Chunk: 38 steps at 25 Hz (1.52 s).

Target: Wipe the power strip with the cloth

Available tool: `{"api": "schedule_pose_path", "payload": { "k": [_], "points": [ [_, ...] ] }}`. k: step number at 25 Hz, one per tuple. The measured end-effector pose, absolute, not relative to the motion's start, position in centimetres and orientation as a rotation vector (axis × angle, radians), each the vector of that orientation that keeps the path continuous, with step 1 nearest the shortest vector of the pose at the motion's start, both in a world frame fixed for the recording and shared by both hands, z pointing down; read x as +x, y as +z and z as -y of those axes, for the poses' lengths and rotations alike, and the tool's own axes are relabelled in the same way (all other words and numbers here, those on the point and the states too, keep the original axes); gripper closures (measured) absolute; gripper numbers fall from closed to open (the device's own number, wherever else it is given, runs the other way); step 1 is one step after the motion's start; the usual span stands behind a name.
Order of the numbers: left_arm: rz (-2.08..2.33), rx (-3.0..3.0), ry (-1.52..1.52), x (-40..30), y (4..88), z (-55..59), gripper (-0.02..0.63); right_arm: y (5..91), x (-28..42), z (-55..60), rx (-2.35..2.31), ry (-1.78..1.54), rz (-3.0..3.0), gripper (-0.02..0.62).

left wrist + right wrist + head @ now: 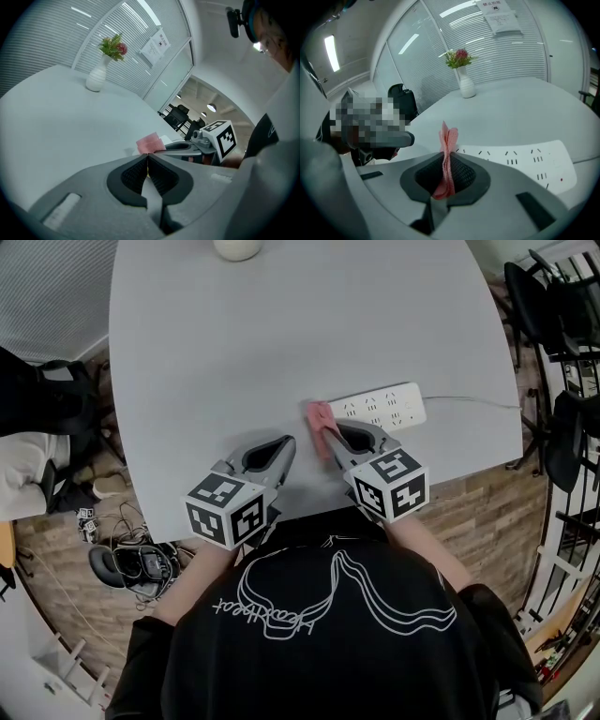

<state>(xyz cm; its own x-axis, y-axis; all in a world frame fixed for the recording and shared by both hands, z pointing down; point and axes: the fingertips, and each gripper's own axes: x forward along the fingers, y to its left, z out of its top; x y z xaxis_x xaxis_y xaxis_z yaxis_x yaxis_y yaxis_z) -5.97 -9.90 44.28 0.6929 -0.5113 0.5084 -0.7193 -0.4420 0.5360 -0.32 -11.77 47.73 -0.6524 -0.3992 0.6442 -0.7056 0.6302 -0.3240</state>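
Pink cloth, crumpled into upright folds, is pinched in the right gripper's clenched jaws at the left end of the white power strip. Only the head view shows the strip's cable trailing off right. Only the gripper views show flowers in the white vase beyond the strip. Left gripper is closed on nothing, just left of the strip.

- My left gripper sits low over the table's near edge, jaws pressed together, apparently with nothing between them.
- My right gripper sits just beside it, jaws clamped on the cloth.
- Both point away from my body.
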Motion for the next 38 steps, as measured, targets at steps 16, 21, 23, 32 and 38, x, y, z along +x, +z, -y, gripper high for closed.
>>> {"api": "schedule_pose_path", "payload": {
  "k": [16,21,23,32,38],
  "points": [
    [0.943,2.128,0.358,-5.7,44.4,10.2,0.592,48.0,1.2,12.2,0.873,0.725,2.295,0.558],
    [0.93,2.135,0.361,-5.0,44.4,10.0,0.592,48.0,2.8,12.4,0.907,0.704,2.276,0.558],
    [0.919,2.142,0.363,-4.7,44.2,10.0,0.592,48.0,3.6,12.6,0.926,0.695,2.266,0.558],
    [0.9,2.15,0.369,-3.7,44.2,9.9,0.592,48.1,6.9,13.4,0.998,0.683,2.232,0.558],
    [0.894,2.151,0.374,-3.7,44.3,9.8,0.592,48.1,9.2,14.2,1.059,0.673,2.199,0.558]
  ]
}}
